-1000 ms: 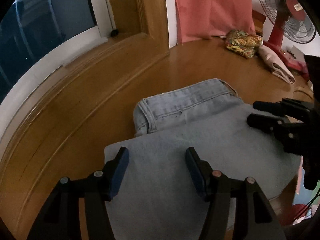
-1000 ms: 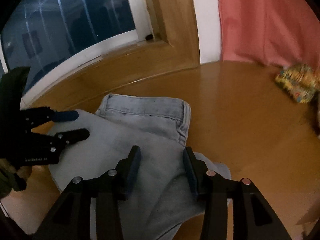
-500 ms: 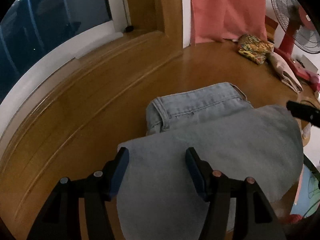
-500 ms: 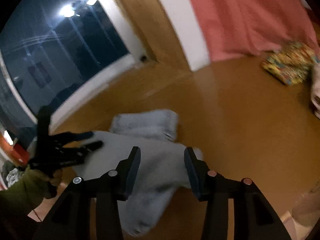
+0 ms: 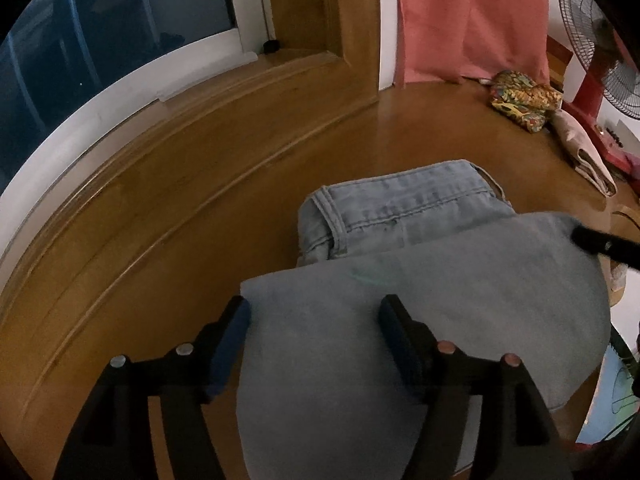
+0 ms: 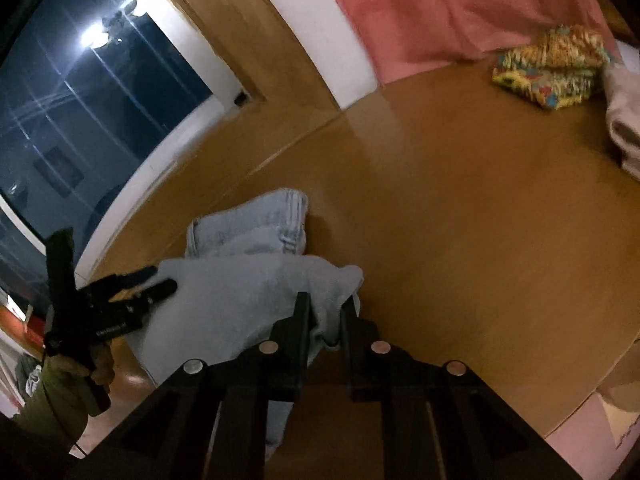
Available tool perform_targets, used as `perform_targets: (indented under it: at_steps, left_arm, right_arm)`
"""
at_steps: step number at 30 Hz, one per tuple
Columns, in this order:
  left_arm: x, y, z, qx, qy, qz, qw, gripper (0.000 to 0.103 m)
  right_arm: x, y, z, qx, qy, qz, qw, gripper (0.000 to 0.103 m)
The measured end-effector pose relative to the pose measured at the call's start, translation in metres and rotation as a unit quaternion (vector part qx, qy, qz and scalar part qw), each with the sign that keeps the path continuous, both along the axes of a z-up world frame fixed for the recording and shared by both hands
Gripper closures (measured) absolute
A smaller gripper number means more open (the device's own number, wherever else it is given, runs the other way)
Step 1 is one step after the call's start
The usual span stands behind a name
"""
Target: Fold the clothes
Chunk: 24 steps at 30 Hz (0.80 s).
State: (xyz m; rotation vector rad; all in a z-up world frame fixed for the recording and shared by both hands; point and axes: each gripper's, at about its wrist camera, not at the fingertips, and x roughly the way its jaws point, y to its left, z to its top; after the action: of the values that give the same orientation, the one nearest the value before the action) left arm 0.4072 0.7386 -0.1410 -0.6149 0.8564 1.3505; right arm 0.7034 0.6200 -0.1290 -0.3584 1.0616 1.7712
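light blue jeans [image 5: 420, 320] partly folded on wooden table [image 5: 200, 208], left gripper [image 5: 314, 320] fingers spread wide over near fold, holding nothing, right gripper [image 6: 326, 316] fingers narrow, pinching jeans edge at right, patterned folded cloth [image 6: 552, 68] far back, well apart

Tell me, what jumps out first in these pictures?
A pair of pale blue jeans lies half folded on a round wooden table. The left gripper hangs open over the cloth, while the right gripper pinches a bunched corner of it. Far across the table, by a pink curtain, sits a bright patterned bundle.
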Motion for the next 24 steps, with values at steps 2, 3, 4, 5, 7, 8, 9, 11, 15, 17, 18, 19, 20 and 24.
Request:
perform_targets:
  at_steps: [2,3,4,5,7,8,9,11,15,17,18,19,20,24]
  left_arm:
    - [0.001,0.0,-0.001,0.002,0.005,0.002,1.0,0.036]
    - [0.002,-0.001,-0.001,0.003,0.007,0.002,1.0,0.036]
    - [0.001,-0.001,-0.001,0.003,0.005,0.004,1.0,0.036]
    - [0.001,-0.001,-0.001,0.003,0.002,0.006,1.0,0.036]
    - [-0.001,-0.003,-0.002,0.005,-0.004,0.007,1.0,0.036]
    - [-0.002,-0.003,-0.002,0.006,-0.006,0.007,0.9999,0.036]
    - [-0.002,-0.004,-0.002,0.006,-0.008,0.007,0.9999,0.036]
    - [-0.003,-0.004,-0.003,0.008,-0.013,0.008,0.9999,0.036]
    - [-0.004,-0.004,-0.003,0.01,-0.013,0.004,0.9999,0.035]
    - [-0.004,-0.004,-0.004,0.01,-0.011,0.002,0.9999,0.035]
    - [-0.004,-0.003,-0.005,0.01,-0.009,0.0,0.9999,0.035]
    - [-0.005,-0.003,-0.005,0.009,-0.008,0.0,0.9999,0.034]
    - [-0.005,-0.003,-0.005,0.007,-0.008,-0.001,0.9999,0.033]
    - [-0.008,-0.005,-0.007,-0.001,-0.026,-0.004,0.9997,0.026]
  right_arm:
    - [0.005,-0.005,0.005,0.003,0.026,0.0,1.0,0.085]
    - [0.008,-0.009,0.006,-0.004,0.045,0.001,0.999,0.081]
    - [0.011,-0.012,0.007,-0.011,0.064,0.003,0.998,0.08]
    - [0.014,-0.019,0.008,-0.017,0.087,0.003,0.996,0.076]
    - [0.014,-0.032,0.007,-0.027,0.133,0.014,0.991,0.067]
    - [0.01,-0.039,0.007,-0.033,0.142,0.022,0.989,0.066]
    - [0.007,-0.042,0.007,-0.036,0.136,0.024,0.99,0.066]
    - [0.0,-0.047,0.008,-0.041,0.124,0.028,0.991,0.066]
    - [-0.005,-0.045,-0.002,-0.041,0.138,0.044,0.989,0.068]
    - [-0.007,-0.038,-0.015,-0.046,0.165,0.056,0.984,0.098]
    - [-0.005,-0.037,-0.021,-0.048,0.187,0.053,0.98,0.099]
    - [-0.001,-0.038,-0.024,-0.046,0.203,0.047,0.977,0.099]
    - [0.004,-0.041,-0.023,-0.042,0.208,0.04,0.976,0.099]
    - [0.022,-0.053,-0.02,-0.033,0.188,0.01,0.981,0.1]
